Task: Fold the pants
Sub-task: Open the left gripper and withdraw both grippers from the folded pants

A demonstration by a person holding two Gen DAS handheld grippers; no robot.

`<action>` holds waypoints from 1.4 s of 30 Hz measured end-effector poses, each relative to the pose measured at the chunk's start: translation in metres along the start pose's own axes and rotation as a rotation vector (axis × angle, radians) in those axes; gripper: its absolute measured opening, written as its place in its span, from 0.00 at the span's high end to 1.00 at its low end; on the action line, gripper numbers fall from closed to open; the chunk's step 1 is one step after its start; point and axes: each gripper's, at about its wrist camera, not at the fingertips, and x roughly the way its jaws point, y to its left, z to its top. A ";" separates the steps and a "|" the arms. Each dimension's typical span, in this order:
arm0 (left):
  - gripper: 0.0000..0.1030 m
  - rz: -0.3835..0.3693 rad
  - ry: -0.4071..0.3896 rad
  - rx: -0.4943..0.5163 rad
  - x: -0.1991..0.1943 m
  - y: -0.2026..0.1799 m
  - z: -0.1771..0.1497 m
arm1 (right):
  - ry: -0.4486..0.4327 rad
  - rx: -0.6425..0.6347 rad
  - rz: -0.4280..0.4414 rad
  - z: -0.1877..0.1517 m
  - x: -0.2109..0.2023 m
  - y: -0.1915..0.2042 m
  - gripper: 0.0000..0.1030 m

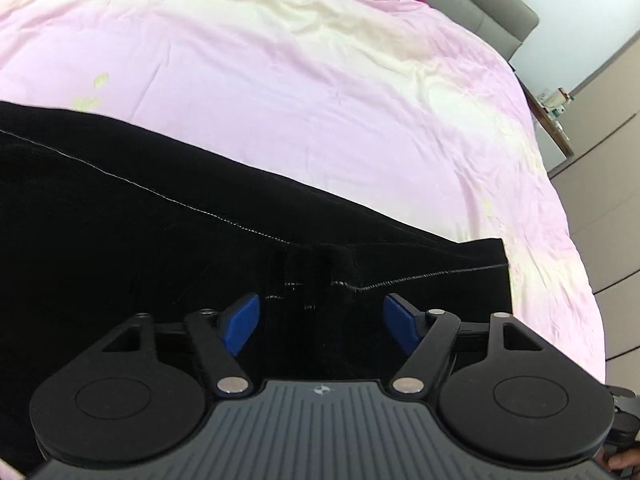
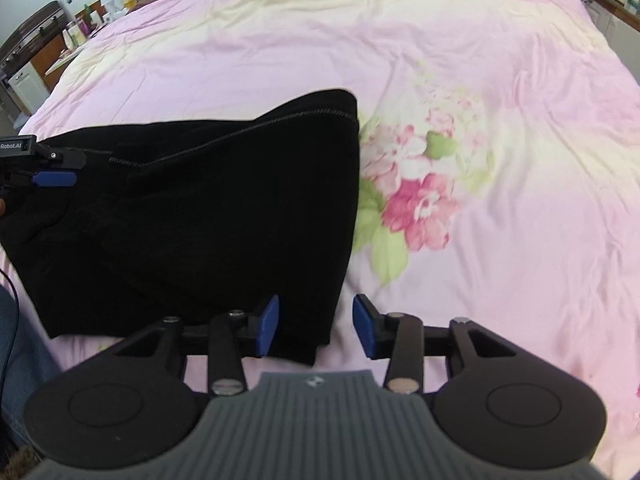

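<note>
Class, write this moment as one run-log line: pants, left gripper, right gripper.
pants: black, folded on pink bedspread | left gripper: jaws open over pants | right gripper: jaws open at pants' near corner

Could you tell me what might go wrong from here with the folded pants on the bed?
1. The left gripper hangs open right over the pants; if it drags as it leaves, the top layer could shift and spoil the fold.
2. The right gripper straddles the pants' near corner with jaws apart; closing there might catch the quilt along with the cloth.
3. The pants' near edge lies close to the bed's edge, so a tug could slide them off.
</note>
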 end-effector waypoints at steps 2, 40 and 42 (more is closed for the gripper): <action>0.19 0.000 0.012 -0.011 0.024 0.005 0.012 | -0.001 0.013 0.004 0.005 0.005 -0.002 0.62; 0.52 0.283 0.015 0.312 -0.028 0.002 0.027 | 0.082 0.239 0.206 0.051 0.087 -0.050 0.53; 0.41 0.315 0.002 0.309 -0.056 0.017 0.034 | 0.042 0.140 0.157 0.053 0.071 -0.029 0.53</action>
